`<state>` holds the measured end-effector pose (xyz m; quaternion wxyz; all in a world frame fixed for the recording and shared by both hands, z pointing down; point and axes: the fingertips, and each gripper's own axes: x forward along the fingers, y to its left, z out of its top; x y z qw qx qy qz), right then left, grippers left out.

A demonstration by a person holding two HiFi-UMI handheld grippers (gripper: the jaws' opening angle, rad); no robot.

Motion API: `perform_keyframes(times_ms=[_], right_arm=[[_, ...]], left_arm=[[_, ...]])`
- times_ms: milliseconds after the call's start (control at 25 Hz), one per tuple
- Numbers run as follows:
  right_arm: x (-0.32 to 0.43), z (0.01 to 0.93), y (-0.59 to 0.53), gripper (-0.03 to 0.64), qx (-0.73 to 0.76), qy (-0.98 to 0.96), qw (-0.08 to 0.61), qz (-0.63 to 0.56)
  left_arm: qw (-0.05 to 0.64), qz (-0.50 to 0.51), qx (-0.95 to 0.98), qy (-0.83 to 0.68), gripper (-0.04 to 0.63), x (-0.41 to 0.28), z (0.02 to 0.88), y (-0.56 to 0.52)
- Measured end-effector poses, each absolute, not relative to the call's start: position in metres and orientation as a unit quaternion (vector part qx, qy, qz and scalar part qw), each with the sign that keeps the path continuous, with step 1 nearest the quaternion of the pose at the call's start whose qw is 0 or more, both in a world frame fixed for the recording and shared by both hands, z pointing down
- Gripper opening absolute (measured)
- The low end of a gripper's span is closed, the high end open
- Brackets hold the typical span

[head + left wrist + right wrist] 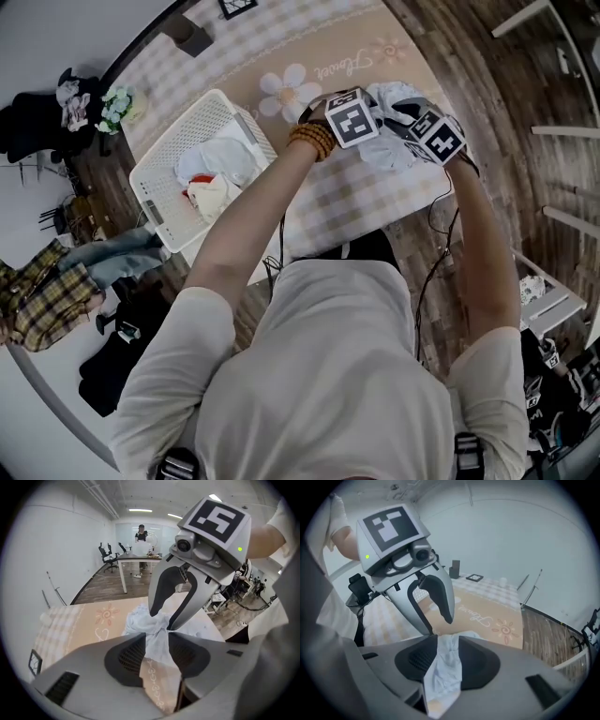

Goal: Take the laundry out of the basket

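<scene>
Laundry garment (392, 155) lies on the table (356, 202) under the left hand-held gripper (158, 641) and right hand-held gripper (445, 656), both released.

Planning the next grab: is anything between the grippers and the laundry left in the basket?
Nothing visible covers the laundry in the white basket. The pale garment on the table, though, sits between the open jaws of the left gripper and right gripper; they likely must clear it first.

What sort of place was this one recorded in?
Probably an office or lab, not a home: black office chairs and a white desk down the room, ceiling strip lights, bare white walls.
</scene>
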<state>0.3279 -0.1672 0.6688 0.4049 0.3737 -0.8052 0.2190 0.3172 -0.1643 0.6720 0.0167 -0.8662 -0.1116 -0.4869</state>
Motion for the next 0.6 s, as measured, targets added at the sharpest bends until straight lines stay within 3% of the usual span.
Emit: perform_keyframes(times_ms=[320, 600], right_arm=[[0.296, 0.583, -0.176, 0.168, 0.42, -0.838, 0.301, 0.175], [0.236, 0.493, -0.176, 0.167, 0.434, -0.867, 0.209, 0.13]], left_arm=[[-0.06, -0.352, -0.934, -0.016, 0.181, 0.28, 0.583, -0.169], [-0.074, -0.22, -0.968, 0.091, 0.181, 0.213, 0.487, -0.171]])
